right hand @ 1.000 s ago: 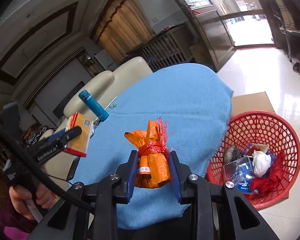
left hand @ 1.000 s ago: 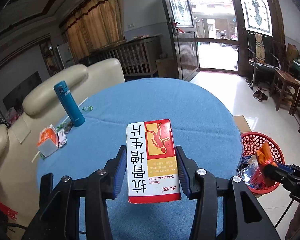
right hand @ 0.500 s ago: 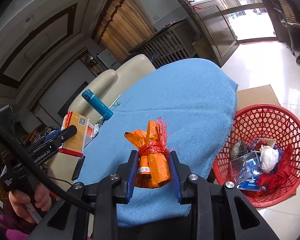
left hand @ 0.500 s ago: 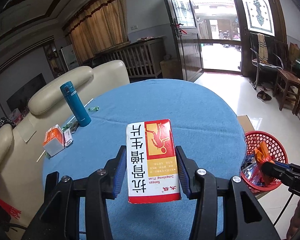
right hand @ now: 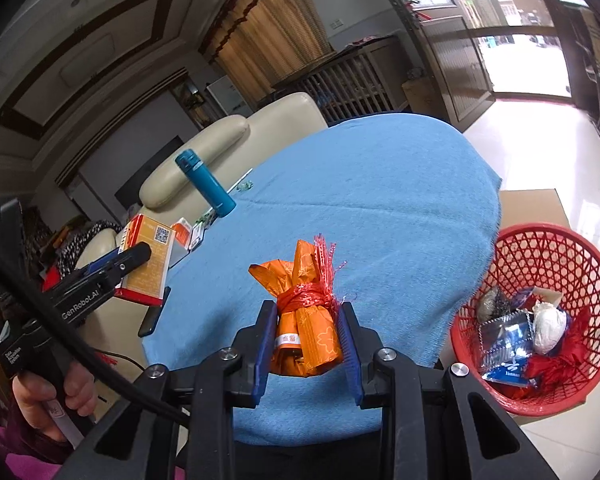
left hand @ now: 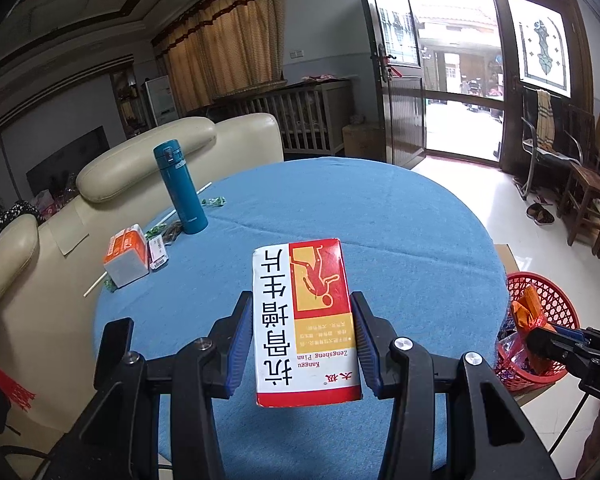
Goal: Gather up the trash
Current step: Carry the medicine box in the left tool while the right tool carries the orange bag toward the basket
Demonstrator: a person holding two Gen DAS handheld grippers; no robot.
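Note:
My left gripper (left hand: 302, 344) is shut on a red, white and yellow medicine box (left hand: 304, 320), held above the blue tablecloth (left hand: 340, 220). The box also shows in the right wrist view (right hand: 150, 260). My right gripper (right hand: 308, 340) is shut on an orange wrapper bundle tied with red string (right hand: 306, 320), above the table's near edge. The bundle shows in the left wrist view (left hand: 530, 314) over the red basket (left hand: 556, 292). In the right wrist view the red basket (right hand: 540, 248) stands on the floor at right and holds several pieces of trash.
A teal flask (left hand: 180, 188) stands at the table's far left. An orange and white box (left hand: 126, 254), a small packet (left hand: 158, 248), green wrappers (left hand: 214, 201) and a straw lie near it. A cream sofa (left hand: 140, 160) is behind. A cardboard sheet (right hand: 532, 208) lies by the basket.
Both grippers have pulled back and risen a little with their loads, so more of the table shows. The basket has slid lower right in the right wrist view.

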